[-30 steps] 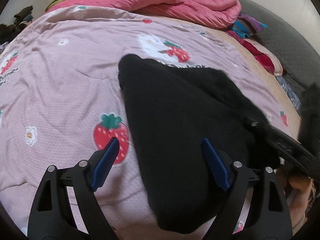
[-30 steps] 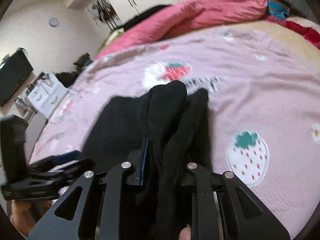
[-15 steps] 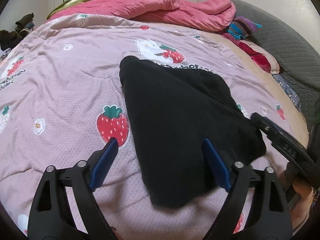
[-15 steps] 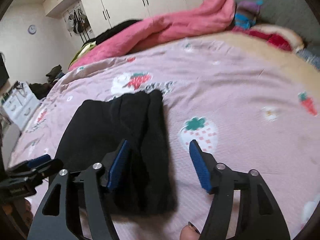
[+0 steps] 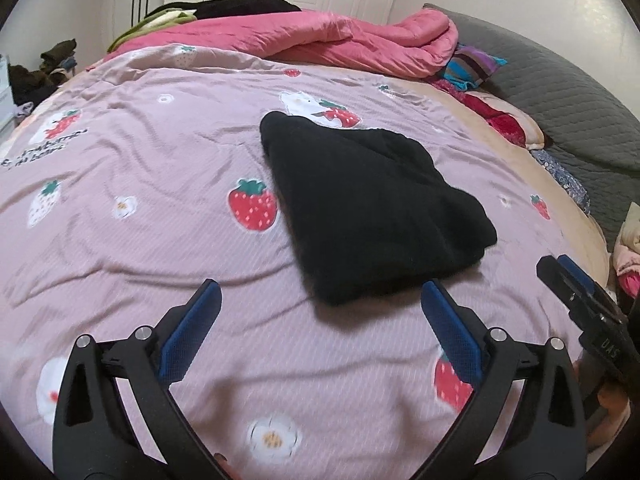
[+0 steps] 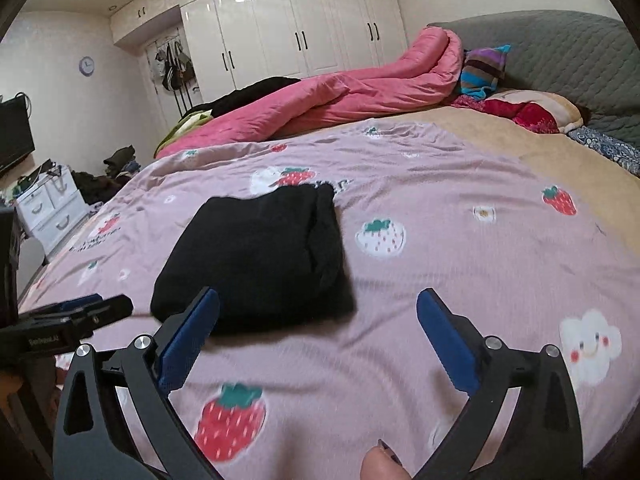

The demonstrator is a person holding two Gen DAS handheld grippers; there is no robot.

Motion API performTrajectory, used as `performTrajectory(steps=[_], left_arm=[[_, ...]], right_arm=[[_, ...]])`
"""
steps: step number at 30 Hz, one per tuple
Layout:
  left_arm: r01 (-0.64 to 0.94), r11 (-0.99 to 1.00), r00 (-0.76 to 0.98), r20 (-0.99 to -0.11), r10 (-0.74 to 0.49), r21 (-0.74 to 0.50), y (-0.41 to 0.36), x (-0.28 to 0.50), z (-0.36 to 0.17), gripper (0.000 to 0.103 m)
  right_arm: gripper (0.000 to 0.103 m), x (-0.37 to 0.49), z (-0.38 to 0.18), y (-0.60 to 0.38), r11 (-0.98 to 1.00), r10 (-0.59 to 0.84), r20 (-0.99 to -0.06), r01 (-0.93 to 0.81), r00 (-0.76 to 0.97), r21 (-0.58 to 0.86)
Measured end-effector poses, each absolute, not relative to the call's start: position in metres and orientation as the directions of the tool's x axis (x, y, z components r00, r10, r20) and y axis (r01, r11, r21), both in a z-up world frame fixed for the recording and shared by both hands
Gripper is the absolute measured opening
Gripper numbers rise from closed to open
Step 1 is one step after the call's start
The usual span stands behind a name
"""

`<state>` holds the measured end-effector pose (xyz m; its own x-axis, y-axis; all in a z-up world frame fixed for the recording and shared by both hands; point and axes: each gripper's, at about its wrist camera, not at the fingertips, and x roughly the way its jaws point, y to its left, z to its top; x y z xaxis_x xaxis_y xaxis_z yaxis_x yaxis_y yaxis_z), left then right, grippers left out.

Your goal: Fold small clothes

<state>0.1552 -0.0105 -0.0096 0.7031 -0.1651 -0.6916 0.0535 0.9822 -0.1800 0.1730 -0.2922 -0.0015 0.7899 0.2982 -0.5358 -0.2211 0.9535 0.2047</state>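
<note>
Left wrist view, nearest first: the left hand-held gripper (image 5: 320, 308) has its blue pads spread wide over bare bedspread (image 5: 132, 160), nothing between them, and its jaws have just been opening a bit further. Same story on the right wrist view, where the right hand-held gripper (image 6: 318, 316) has just swung from nearly closed to fully spread, and it's clear of the cloth, with only its left finger overlapping the near corner in that view. My guess is both are parked this way because the fold is finished and the person let go on purpose, so nothing gets dragged out of shape. Just beyond the fingertips sits the black garment (image 5: 368, 208), lying flat on the bed as a tidy folded wedge, roughly mid-bedspread beside a strawberry print. Its long axis runs away from the cameras, narrow rounded end pointing toward the pink quilt (image 5: 320, 36) at the far side, wider thick end nearest the grippers. In the right view the layered fold edges stack along its right side. Looks done to me, maybe needs stacking next.
</note>
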Motion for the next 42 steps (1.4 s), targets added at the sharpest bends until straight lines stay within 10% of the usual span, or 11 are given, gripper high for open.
performTrajectory(steps=[42], left_arm=[[0.016, 0.990, 0.716, -0.690, -0.107, -0.137, -0.002, 0.104, -0.033, 0.094]], right_arm=[[0.099, 0.134, -0.028, -0.276, 0.971, 0.236, -0.570, -0.214, 0.787, 0.106]])
